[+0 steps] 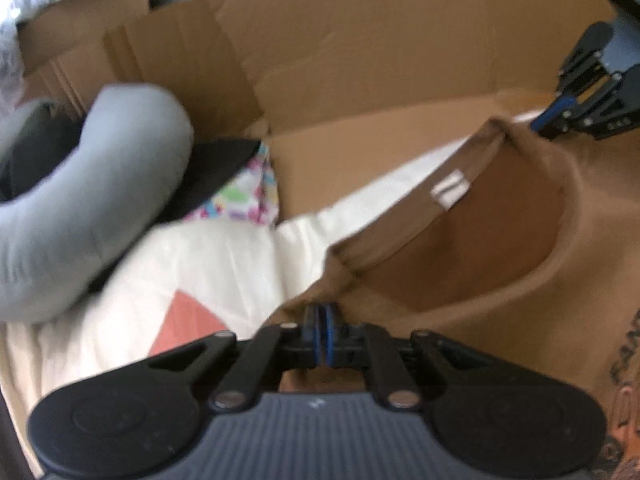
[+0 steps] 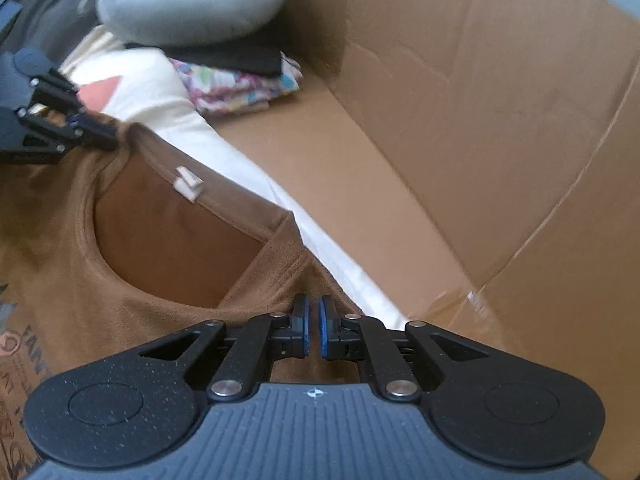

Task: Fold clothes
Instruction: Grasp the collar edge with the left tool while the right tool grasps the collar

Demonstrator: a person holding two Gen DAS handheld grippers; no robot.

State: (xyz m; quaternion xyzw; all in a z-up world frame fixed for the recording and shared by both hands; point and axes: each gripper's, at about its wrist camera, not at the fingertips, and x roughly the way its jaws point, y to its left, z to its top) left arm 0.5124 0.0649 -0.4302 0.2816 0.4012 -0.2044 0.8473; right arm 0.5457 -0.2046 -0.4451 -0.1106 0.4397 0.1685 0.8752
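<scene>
A brown T-shirt (image 1: 600, 220) with dark print on its front is stretched between my two grippers, neck opening up, with a white label (image 1: 450, 192) inside the back collar. My left gripper (image 1: 322, 318) is shut on the shirt's shoulder edge beside the collar. The right gripper (image 1: 538, 124) pinches the opposite shoulder at the upper right. In the right wrist view the right gripper (image 2: 313, 314) holds the T-shirt (image 2: 120, 300) fabric between nearly closed blue pads. There the left gripper (image 2: 110, 140) grips the far shoulder, and the label (image 2: 188, 186) shows on the collar.
A white sheet (image 1: 200, 264) with a red patch lies under the shirt. A grey neck pillow (image 2: 192, 4) rests on a black cloth (image 2: 232, 56) and a folded multicoloured cloth (image 2: 240, 84). Open cardboard box walls (image 2: 480, 120) stand behind and to the right.
</scene>
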